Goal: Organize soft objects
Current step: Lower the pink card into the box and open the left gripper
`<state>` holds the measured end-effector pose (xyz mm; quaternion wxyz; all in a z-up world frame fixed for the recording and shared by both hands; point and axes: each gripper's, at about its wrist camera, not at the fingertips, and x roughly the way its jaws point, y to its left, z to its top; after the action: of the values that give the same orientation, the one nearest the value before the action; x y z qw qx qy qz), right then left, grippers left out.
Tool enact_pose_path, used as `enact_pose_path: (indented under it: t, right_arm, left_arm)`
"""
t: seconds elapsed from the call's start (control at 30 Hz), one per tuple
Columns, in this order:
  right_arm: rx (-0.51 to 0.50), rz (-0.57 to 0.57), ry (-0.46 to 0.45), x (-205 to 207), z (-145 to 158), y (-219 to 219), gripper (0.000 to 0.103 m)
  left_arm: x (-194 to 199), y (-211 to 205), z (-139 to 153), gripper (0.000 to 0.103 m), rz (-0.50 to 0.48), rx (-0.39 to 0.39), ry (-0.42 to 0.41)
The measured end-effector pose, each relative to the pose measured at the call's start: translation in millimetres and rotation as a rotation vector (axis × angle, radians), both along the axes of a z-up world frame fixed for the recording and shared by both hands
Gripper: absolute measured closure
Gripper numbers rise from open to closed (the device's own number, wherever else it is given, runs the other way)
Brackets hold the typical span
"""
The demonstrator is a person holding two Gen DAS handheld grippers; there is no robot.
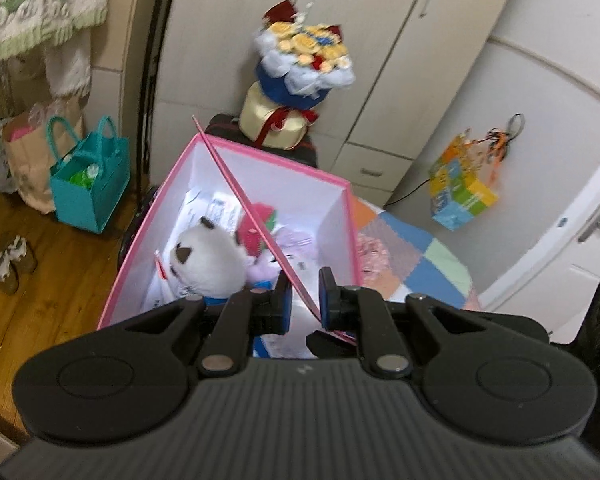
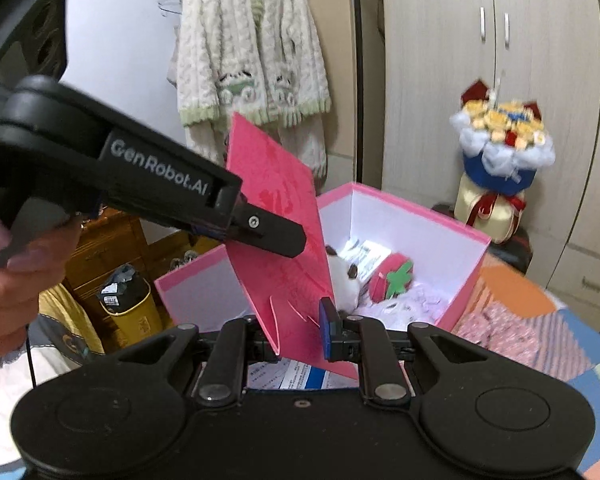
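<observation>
A: In the left wrist view, what did the left gripper (image 1: 305, 294) have?

B: Its jaws were drawn in on the thin pink cardboard lid (image 1: 260, 220), seen edge-on, slanting up over the open pink cardboard box with white inner walls (image 1: 336, 216); the box held a white plush animal with dark ears (image 1: 208, 260) and a red strawberry-shaped plush (image 1: 256, 228), lying on loose papers.

A: And the right wrist view?

B: The right gripper (image 2: 300, 332) was clamped on the lid's (image 2: 276, 216) lower edge; the left gripper (image 2: 268, 236) came in from the left, pinching the same lid higher up, with a hand (image 2: 16, 264) behind it; the lid stood tilted above the box (image 2: 440, 228), the white plush (image 2: 344, 280) and the strawberry plush (image 2: 392, 280) inside.

A: What could have gone wrong?

B: I judged the card flimsy; if the two grippers moved out of step it could buckle or tear at its slits; lowered askew, its edge could catch the box rim; the white plush sat high and might have kept the lid from seating.
</observation>
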<state>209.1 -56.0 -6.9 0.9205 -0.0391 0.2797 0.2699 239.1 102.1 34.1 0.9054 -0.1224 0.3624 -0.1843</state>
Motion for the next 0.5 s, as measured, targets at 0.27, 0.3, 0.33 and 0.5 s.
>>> enact_pose_path:
  t: [0.27, 0.3, 0.33, 0.5]
  right_arm:
    - [0.056, 0.064, 0.140, 28.4, -26.9, 10.7, 0.082]
    - [0.056, 0.066, 0.148, 30.0, -28.2, 10.3, 0.082]
    - [0.052, 0.066, 0.153, 30.9, -29.9, 10.2, 0.082]
    - [0.004, 0.041, 0.151, 37.5, -32.4, 9.6, 0.078]
  left_arm:
    - [27.9, 3.7, -28.7, 0.084, 0.029, 0.019, 0.067]
    - [29.8, 2.2, -30.5, 0.084, 0.027, 0.022, 0.071]
    - [31.3, 0.3, -32.3, 0.084, 0.025, 0.026, 0.074]
    - [37.1, -8.1, -40.6, 0.077, 0.035, 0.052, 0.079]
